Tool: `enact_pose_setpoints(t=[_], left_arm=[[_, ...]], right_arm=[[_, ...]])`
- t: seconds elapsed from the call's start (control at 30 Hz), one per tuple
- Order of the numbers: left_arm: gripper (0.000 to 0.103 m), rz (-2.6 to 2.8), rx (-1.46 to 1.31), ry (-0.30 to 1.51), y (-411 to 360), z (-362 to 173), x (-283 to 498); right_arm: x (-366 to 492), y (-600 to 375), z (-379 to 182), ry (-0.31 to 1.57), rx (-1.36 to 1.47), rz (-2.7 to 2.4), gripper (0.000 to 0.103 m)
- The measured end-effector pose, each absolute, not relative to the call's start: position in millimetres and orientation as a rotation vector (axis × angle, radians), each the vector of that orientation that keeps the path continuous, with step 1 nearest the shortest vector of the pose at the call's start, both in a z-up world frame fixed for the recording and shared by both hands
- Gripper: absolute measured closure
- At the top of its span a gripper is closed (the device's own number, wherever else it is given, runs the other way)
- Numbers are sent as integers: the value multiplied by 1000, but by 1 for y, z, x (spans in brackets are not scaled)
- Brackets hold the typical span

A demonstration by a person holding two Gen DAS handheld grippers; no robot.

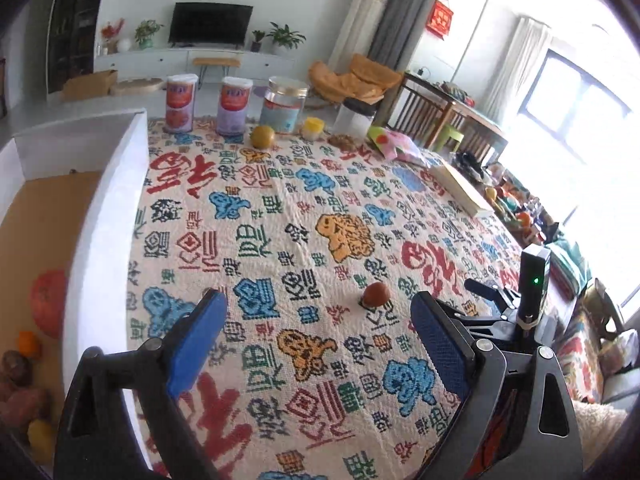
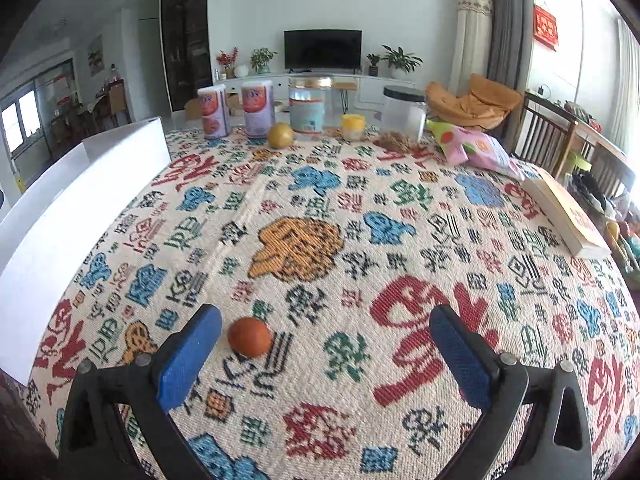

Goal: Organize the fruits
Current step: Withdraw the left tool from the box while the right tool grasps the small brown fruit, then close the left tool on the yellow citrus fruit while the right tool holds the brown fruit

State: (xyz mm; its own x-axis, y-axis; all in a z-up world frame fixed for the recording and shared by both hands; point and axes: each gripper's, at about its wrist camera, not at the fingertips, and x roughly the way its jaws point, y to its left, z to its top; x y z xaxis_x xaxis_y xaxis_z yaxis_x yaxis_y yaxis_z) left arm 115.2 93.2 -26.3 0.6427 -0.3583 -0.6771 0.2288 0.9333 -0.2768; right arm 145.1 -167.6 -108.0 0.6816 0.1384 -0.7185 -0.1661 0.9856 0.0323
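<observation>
Landmark: table under a cream woven cloth (image 2: 320, 208) patterned with red, blue, green and orange characters.
Left gripper (image 1: 320, 340): blue-padded black jaws stood wide apart, nothing between the pads, hovering over the cloth.
Right gripper (image 2: 324, 344): same blue pads, jaws spread wide, nothing clamped.
Small fruit: small round reddish-brown fruit (image 2: 250, 337) lay on the cloth, just beside the right gripper's left finger (image 2: 188, 360) without touching it; in the left wrist view it sat between the two fingers but further out (image 1: 376, 294).
Far fruit: round yellow-green fruit (image 2: 281, 135) sat at the cloth's far edge, in front of the row of jars and cans (image 2: 256, 108).
Box: white-walled cardboard box (image 1: 104, 216) stood against the cloth's left edge; it held a big orange-red fruit (image 1: 50, 302) and several smaller fruits (image 1: 24, 376), possibly brown, blurred at the view's rim.
Book: cream paperback book (image 2: 568, 216) lay at the cloth's right edge.
</observation>
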Motion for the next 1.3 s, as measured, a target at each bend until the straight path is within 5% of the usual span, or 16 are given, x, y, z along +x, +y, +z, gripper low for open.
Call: enact_pose_setpoints(t=[0.27,0.37,0.47,0.5,0.53,0.6,0.87,1.3], left_arm=[[9,-122,18,899,81,-114,162],[9,-87,-37,914,97,-122,169],[9,-68,-80,908,107,-120,172],[9,-66,-91,906,108,-118,175],[9,-63,-104,901,109,-114,179],[9,-60,-154,881,112,-104,191],[9,-124,-417,782,118,-73,329],[16,-58,-107,875,54,-120,505]], right_arm=[[138,-155,-117,848,13,308,0],[152,-122,-119,870,-32,386,10],[163,-97,-129,887,-126,392,25],[166,-92,-134,894,-158,388,35],[168,-88,-140,909,-186,384,58],[166,-88,-139,880,-201,374,72],[166,-136,-137,844,-15,246,73],[171,-146,-141,869,53,266,72]])
